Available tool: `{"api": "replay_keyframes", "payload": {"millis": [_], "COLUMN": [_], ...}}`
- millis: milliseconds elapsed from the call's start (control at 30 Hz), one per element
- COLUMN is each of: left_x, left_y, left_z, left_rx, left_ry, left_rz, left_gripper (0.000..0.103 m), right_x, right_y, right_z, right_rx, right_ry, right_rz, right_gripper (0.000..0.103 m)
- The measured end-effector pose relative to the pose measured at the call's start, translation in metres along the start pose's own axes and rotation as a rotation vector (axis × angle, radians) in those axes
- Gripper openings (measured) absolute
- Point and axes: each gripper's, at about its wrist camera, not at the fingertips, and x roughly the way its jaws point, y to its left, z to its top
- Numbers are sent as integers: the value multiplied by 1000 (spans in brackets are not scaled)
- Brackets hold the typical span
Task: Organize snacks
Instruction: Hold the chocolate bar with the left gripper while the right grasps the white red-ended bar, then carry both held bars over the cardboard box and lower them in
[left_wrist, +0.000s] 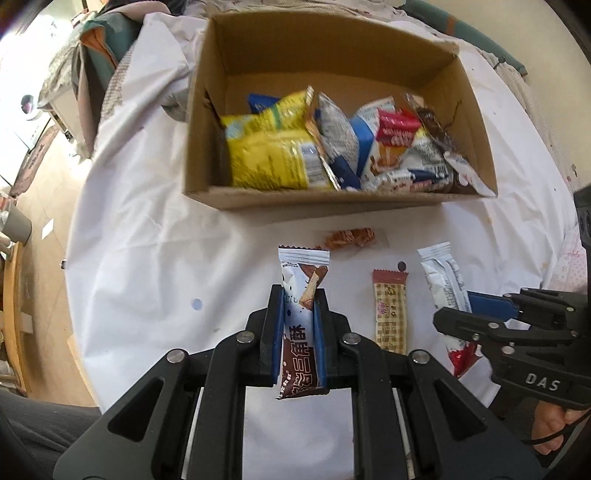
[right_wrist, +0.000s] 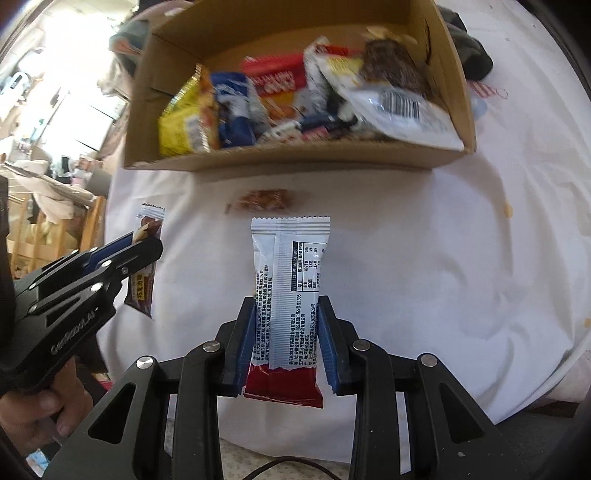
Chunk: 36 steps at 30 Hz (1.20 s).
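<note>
My left gripper (left_wrist: 300, 295) is shut on a white-and-brown wafer snack bar (left_wrist: 301, 325), held above the white tablecloth. My right gripper (right_wrist: 287, 306) is shut on a white-and-red snack packet (right_wrist: 290, 280); that packet also shows in the left wrist view (left_wrist: 443, 280). A cardboard box (left_wrist: 332, 201) holding several snack packs stands ahead; it also shows in the right wrist view (right_wrist: 295, 158). A beige checked bar (left_wrist: 390, 310) and a clear orange snack packet (left_wrist: 351, 238) lie on the cloth before the box. The orange packet also shows in the right wrist view (right_wrist: 264, 201).
The round table has a white cloth (left_wrist: 147, 240) with a few stains. Clothing and fabric are piled behind the box (left_wrist: 110, 74). A dark object (right_wrist: 476, 62) lies right of the box. Wooden furniture stands at the left.
</note>
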Motion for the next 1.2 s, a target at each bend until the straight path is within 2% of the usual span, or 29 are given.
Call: {"api": "replay_keyframes", "payload": {"millis": [167,267,400,667,767,967,1200], "left_x": [-16,-24,-36,-42,-35,0,27], "left_y": [10,13,15,5,-2,-7,-10], "left_z": [16,30,55,97,111,123,120], "left_rx": [-31,-39,-49,-40,-34,-70,-82], "left_ry": [-54,-98,-148,-207,-222,-214,-179], "left_rz": [9,18,8,-15,-32,-145,-165], "left_gripper": [12,12,12,12,12,12,12], "right_x": [-30,-42,-67,-95,-98,-76,-55], "right_y": [-7,-15,-16,-47,-59,-65,-61], "right_z": [1,14,27,67,85,95,101], "right_rx": [7,45,46,141,184,192,171], "right_ry": [-82,-167,-295,-400,-424,-419,-379], "right_rz": [85,117,91,67,68,45,30], "right_gripper": [34,34,34,34,34,34,34]}}
